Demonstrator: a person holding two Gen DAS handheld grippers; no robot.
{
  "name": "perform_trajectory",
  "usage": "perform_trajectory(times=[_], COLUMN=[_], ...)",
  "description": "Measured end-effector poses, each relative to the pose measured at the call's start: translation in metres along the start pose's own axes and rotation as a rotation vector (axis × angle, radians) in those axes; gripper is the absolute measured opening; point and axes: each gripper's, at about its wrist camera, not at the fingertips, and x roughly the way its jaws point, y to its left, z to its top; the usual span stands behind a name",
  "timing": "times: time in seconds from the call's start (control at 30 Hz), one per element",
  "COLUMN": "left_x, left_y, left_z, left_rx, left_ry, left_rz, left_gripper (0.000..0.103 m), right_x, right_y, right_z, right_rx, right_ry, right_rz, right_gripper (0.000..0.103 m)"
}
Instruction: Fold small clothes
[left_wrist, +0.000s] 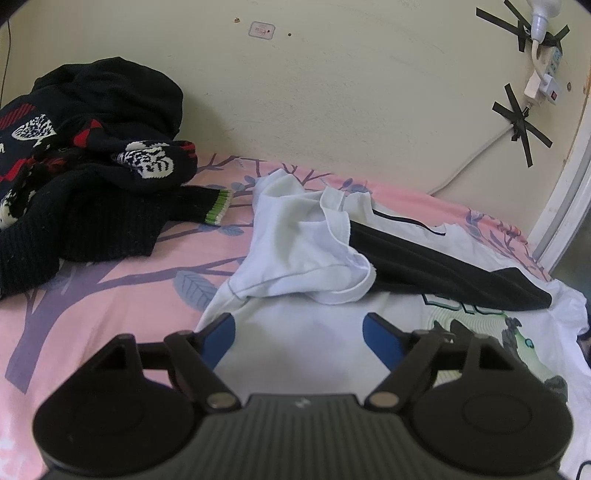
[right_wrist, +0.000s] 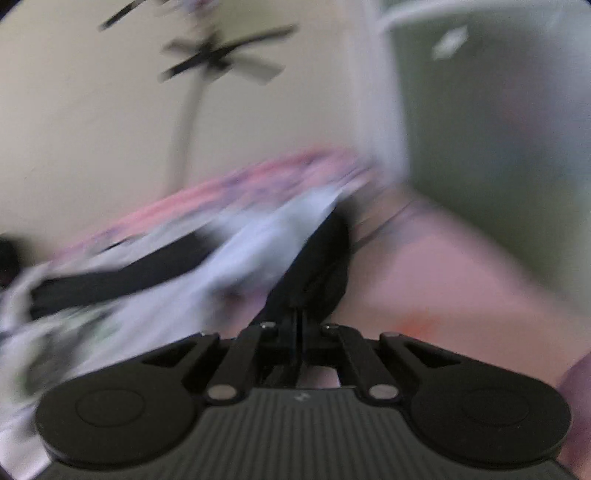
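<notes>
White printed T-shirt (left_wrist: 314, 354), lower centre: left gripper (left_wrist: 299, 332) gaped empty; right gripper (right_wrist: 299, 325) pinched black sleeve (right_wrist: 314, 258); tugging risked bunching.

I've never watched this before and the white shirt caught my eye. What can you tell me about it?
The white shirt looks like thin cotton, with black sleeves or panels and a green cartoon print on the front. It lies rumpled and unfolded on the pink bedsheet, one part bunched up on top. In the blurred right view, dark cloth that seems to be the shirt's runs into the shut fingers.
</notes>
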Motion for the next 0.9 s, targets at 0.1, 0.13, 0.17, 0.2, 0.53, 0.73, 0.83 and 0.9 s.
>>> perform_trajectory(times=[0.1,0.13,0.17,0.2,0.53,0.73,0.83,0.9], left_x=[0.000,0.000,0.000,0.000,0.000,-0.001,-0.005,-0.007], left_y=[0.000,0.000,0.000,0.000,0.000,0.001,0.003,0.005], left_z=[0.000,0.000,0.000,0.000,0.001,0.001,0.000,0.001], left_rx=[-0.001,-0.002,-0.002,-0.003,0.001,-0.001,-0.009,-0.014], left_ry=[0.000,0.000,0.000,0.001,0.006,-0.003,-0.021,-0.029], left_rz=[0.000,0.000,0.000,-0.001,-0.003,-0.009,-0.031,-0.047], left_gripper=[0.079,0.079,0.079,0.079,0.081,0.081,0.081,0.082], right_x=[0.005,0.003,-0.001,-0.005,0.010,-0.001,-0.018,-0.026], right_y=[-0.045,-0.056,-0.064,-0.066,-0.051,-0.045,-0.018,0.026], right_z=[0.028,0.033,0.035,0.033,-0.022,0.041,0.102,0.136], right_rx=[0.124,0.183,0.222,0.237,0.214,0.288,0.329,0.281], right_ry=[-0.051,-0.038,-0.030,-0.030,0.113,-0.053,-0.127,-0.136], right_rz=[-0.162,-0.124,-0.068,-0.023,-0.009,0.018,0.226,0.393], right_gripper=[0.000,0.000,0.002,0.022,0.053,0.000,0.000,0.000])
